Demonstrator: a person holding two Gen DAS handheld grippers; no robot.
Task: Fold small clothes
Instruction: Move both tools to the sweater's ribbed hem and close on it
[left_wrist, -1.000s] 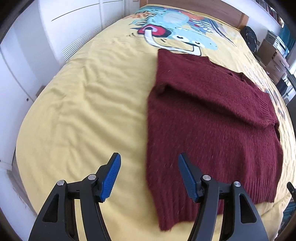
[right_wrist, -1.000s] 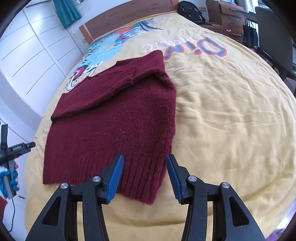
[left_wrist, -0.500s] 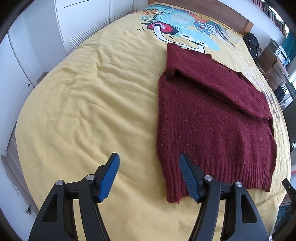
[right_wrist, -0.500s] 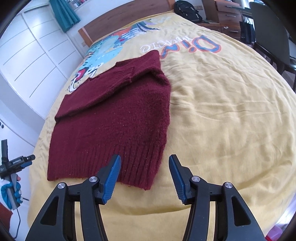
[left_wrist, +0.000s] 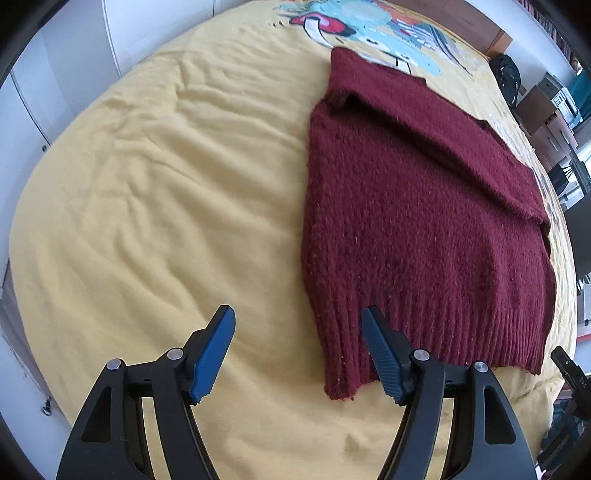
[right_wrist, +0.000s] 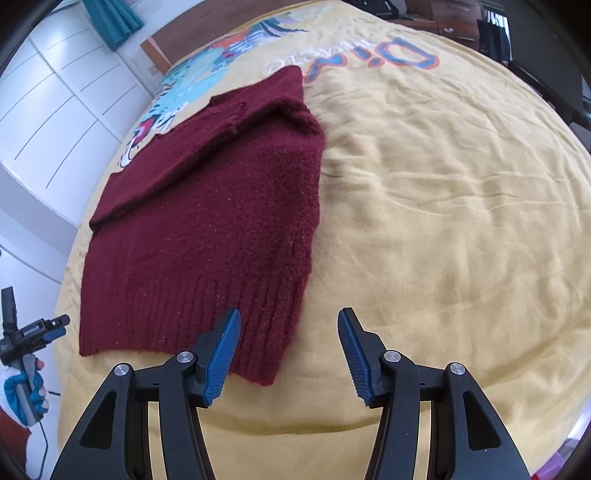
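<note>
A dark red knitted sweater (left_wrist: 413, 206) lies flat on the yellow bedspread (left_wrist: 166, 206), its sleeves folded across the upper body and its ribbed hem nearest me. My left gripper (left_wrist: 299, 350) is open and empty, hovering just before the hem's left corner. In the right wrist view the sweater (right_wrist: 214, 206) lies to the left, and my right gripper (right_wrist: 290, 354) is open and empty, hovering just before the hem's right corner. The left gripper also shows at the left edge of that view (right_wrist: 33, 328).
The bedspread (right_wrist: 443, 206) has a cartoon dinosaur print and lettering near the wooden headboard (right_wrist: 162, 59). White wardrobe doors (right_wrist: 55, 103) stand to the left. A black bag (left_wrist: 508, 77), drawers and a dark chair (right_wrist: 546, 62) stand to the right of the bed.
Both grippers have drawn back toward the foot of the bed, from over the hem to just short of it. The right jaws have opened wider. The sweater has not moved.
</note>
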